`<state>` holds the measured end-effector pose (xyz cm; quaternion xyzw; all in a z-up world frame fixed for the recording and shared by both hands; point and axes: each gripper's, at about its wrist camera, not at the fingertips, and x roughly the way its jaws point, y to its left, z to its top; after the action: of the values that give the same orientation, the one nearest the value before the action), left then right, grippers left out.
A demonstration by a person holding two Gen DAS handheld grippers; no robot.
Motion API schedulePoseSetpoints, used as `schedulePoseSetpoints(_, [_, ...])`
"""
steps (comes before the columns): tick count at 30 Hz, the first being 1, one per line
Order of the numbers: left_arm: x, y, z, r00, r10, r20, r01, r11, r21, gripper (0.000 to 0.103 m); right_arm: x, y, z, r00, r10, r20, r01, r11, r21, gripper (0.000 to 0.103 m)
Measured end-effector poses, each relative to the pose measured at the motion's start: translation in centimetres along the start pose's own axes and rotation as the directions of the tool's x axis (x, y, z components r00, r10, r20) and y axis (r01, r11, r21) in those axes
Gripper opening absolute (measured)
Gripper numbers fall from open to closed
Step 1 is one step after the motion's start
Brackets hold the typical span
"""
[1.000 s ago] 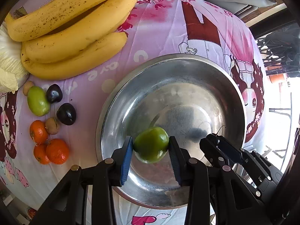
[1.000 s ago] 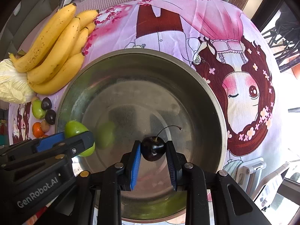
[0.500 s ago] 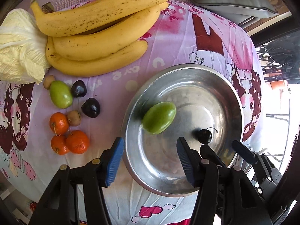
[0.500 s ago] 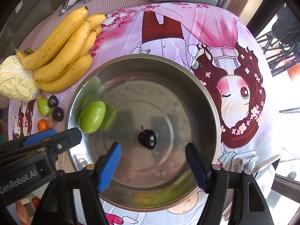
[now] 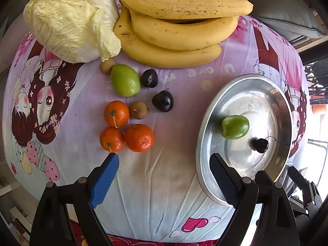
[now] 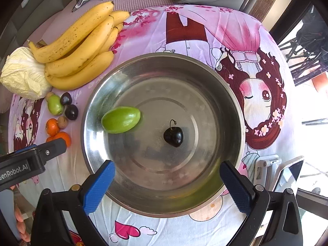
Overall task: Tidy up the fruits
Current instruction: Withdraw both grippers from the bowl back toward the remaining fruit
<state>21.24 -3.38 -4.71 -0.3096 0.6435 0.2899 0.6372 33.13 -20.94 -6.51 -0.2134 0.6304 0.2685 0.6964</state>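
Fruits are partly sorted: the left gripper (image 5: 164, 176) has let go of the green fruit (image 5: 235, 126) it pinched a second ago, and its blue pads (image 5: 103, 182) are spreading wide with nothing between them, only bare cloth below. It has drifted away from the bowl toward the loose pile. The right gripper (image 6: 167, 186) has likewise released the dark cherry (image 6: 173, 136), and its jaws are opening wide over the near rim of the steel bowl (image 6: 235, 106), also empty.

Both pieces now lie on the bowl's floor, the green fruit toward the left wall, the cherry near the middle, apart from each other.

Outside the bowl, on the cartoon-print cloth (image 5: 184, 194), wait three oranges (image 5: 127, 127), a second green fruit (image 5: 125, 80), two dark plums (image 5: 163, 100) and two small brown fruits (image 5: 139, 109). Beyond them lie the bananas (image 5: 180, 28) beside a pale cabbage (image 5: 67, 18).
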Motion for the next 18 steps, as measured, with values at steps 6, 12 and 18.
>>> schedulePoseSetpoints(6, [-0.9, 3.1, -0.9, 0.999, 0.023, 0.024, -0.022, 0.999, -0.031, 0.097, -0.3, 1.3, -0.8, 1.000, 0.011, -0.022, -0.011, 1.000, -0.005, 0.103])
schedulePoseSetpoints(12, [-2.3, 6.6, -1.8, 1.000, 0.019, 0.025, -0.017, 0.999, -0.051, 0.097, -1.0, 3.0, -1.4, 1.000, -0.014, -0.025, 0.013, 0.999, -0.029, 0.103])
schedulePoseSetpoints(18, [-4.1, 11.4, -2.4, 0.999, 0.006, 0.046, -0.002, 0.997, -0.078, 0.097, -2.1, 5.2, -1.6, 0.999, -0.039, -0.011, 0.039, 0.997, -0.063, 0.103])
